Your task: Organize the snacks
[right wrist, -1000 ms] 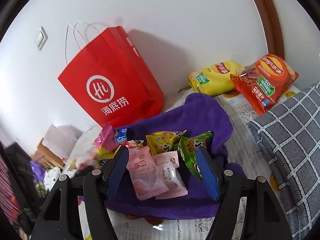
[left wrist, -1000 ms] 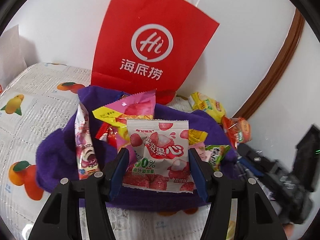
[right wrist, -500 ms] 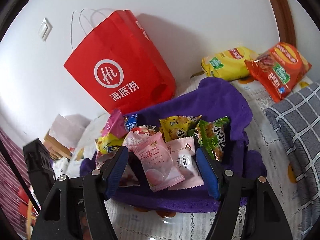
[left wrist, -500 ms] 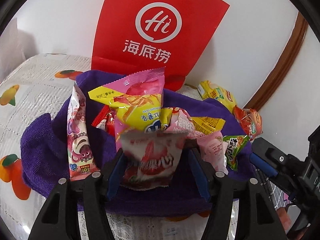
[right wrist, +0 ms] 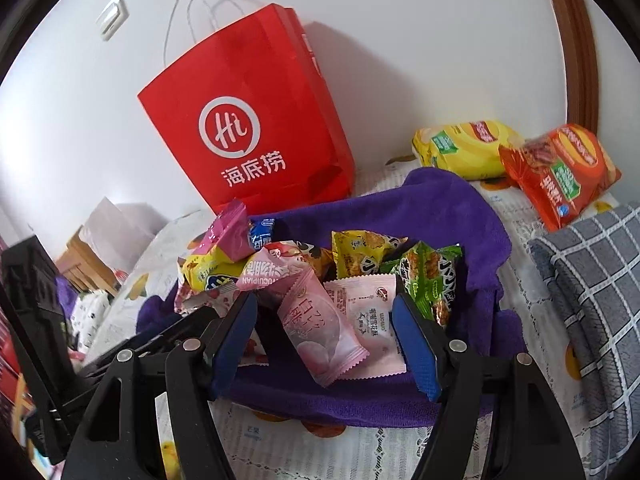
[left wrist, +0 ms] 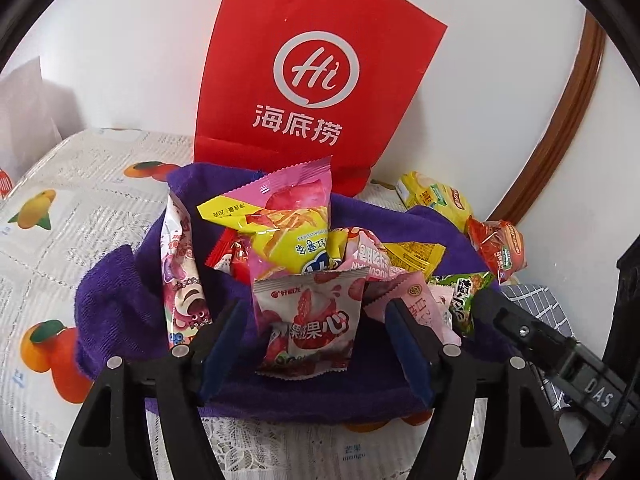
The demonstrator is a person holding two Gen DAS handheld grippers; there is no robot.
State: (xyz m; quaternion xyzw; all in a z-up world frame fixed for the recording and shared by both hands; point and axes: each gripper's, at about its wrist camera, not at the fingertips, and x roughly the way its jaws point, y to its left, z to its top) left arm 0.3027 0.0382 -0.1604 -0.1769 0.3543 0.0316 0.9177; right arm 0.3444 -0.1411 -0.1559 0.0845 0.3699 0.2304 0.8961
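Left wrist view: left gripper (left wrist: 316, 332), jaws just opened and clear of the strawberry packet (left wrist: 310, 326), which stands upright, long axis vertical, directly between them.

Left gripper (left wrist: 312, 328), black frames, blue-padded jaws, silver screws, right gripper (right wrist: 324, 330) alike

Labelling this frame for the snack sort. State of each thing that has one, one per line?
left gripper: open, jaws just widened, strawberry packet between them, untouched
strawberry packet: released, leaning on the pile
right gripper: open, pink peach packet between the jaws, not pressed
pink peach packet: sealed, lying on the purple towel
purple towel: bunched up around the snacks
red paper bag: upright against the wall
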